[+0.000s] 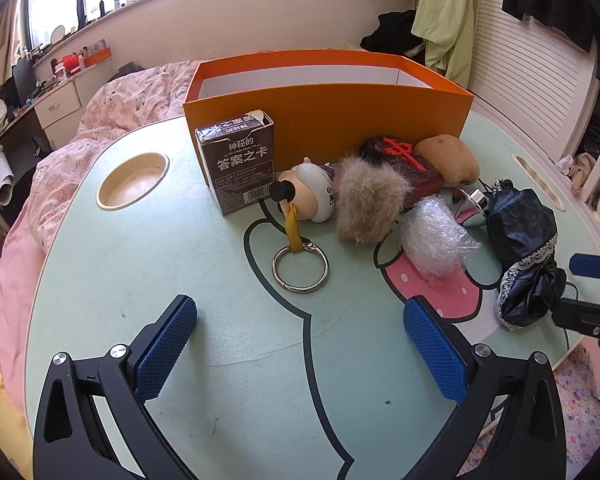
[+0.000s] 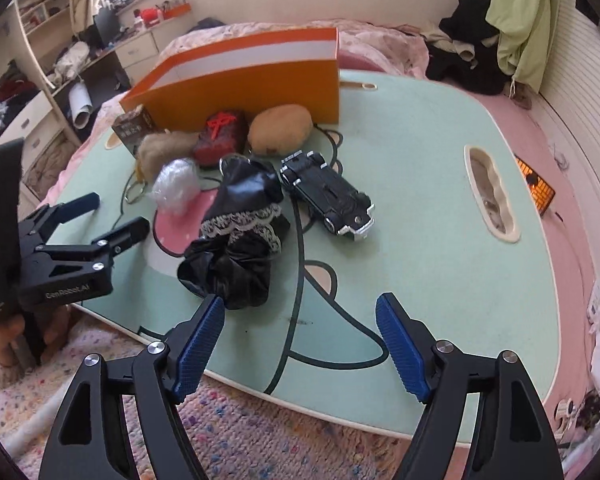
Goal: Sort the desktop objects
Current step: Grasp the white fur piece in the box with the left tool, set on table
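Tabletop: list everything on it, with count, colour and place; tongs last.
orange box: 1, orange outside, white inside, open, back of table
card box: 1, dark brown, against the orange box's left front
figurine keychain: 1, white with a yellow strap and silver ring, right of card box
fur pompom: 1, beige, centre
red-and-black plush: 1, before the orange box
tan plush: 1, right of it
bubble wrap: 1, clear
black lace cloth: 1, front
toy car: 1, black, right
left tongs: open, empty
right tongs: open, empty
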